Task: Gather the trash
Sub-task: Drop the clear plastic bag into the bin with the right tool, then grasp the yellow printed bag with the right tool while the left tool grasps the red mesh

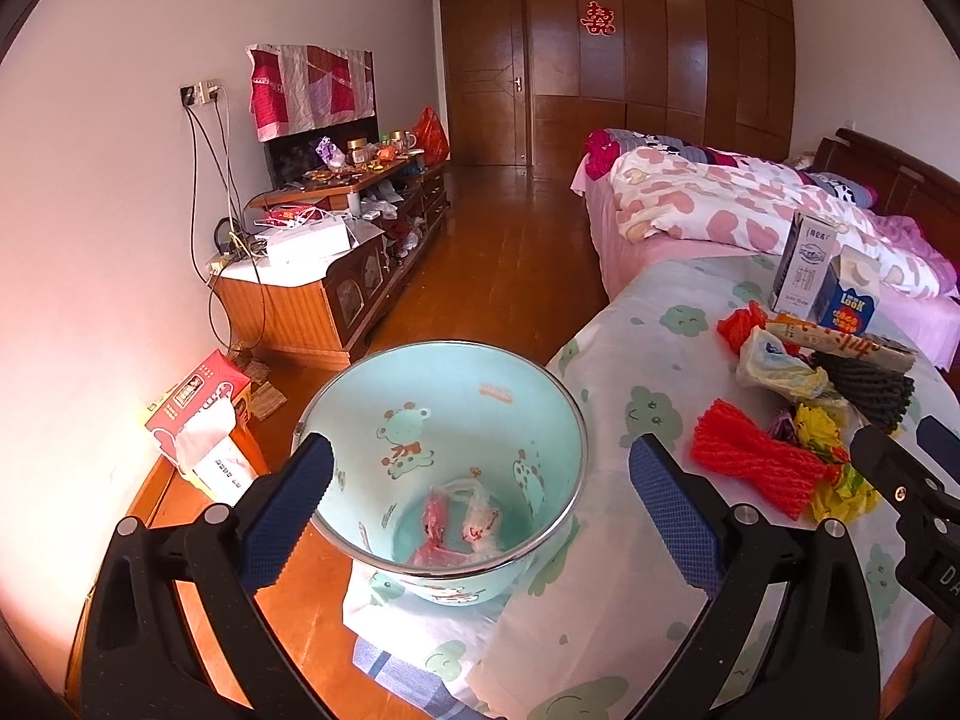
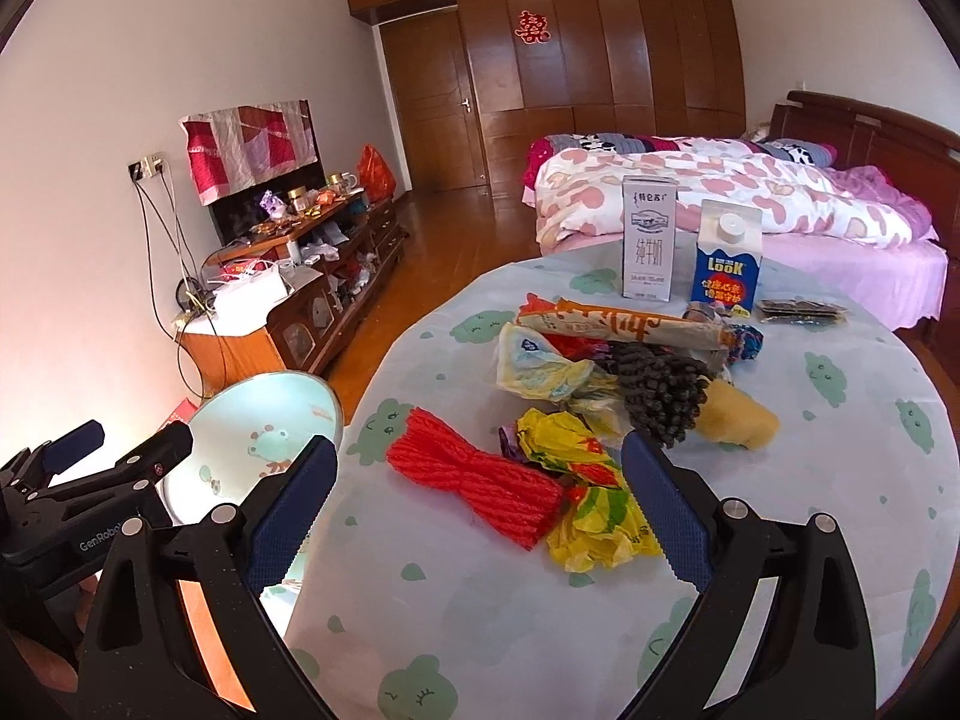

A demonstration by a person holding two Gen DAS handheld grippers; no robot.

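the trash lies heaped on the cloud-print tablecloth [image 2: 780, 480]: a red foam net [image 2: 474, 486], a crumpled yellow wrapper [image 2: 594, 516], a black foam net [image 2: 660, 390]; only the left wrist view looks into the mint bin [image 1: 480, 384], where a red wrapper [image 1: 435, 525] and clear plastic [image 1: 483, 519] lie; only the right wrist view shows a yellow foam piece [image 2: 741, 417]; left gripper [image 1: 480, 510] jaws apart over the bin, nothing between; right gripper [image 2: 480, 510] jaws apart, either side of the red net and yellow wrapper, not touching.

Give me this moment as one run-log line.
left tool: open, empty, over bin | right tool: open, empty, facing red foam net | bin: wrappers inside | table: trash remains
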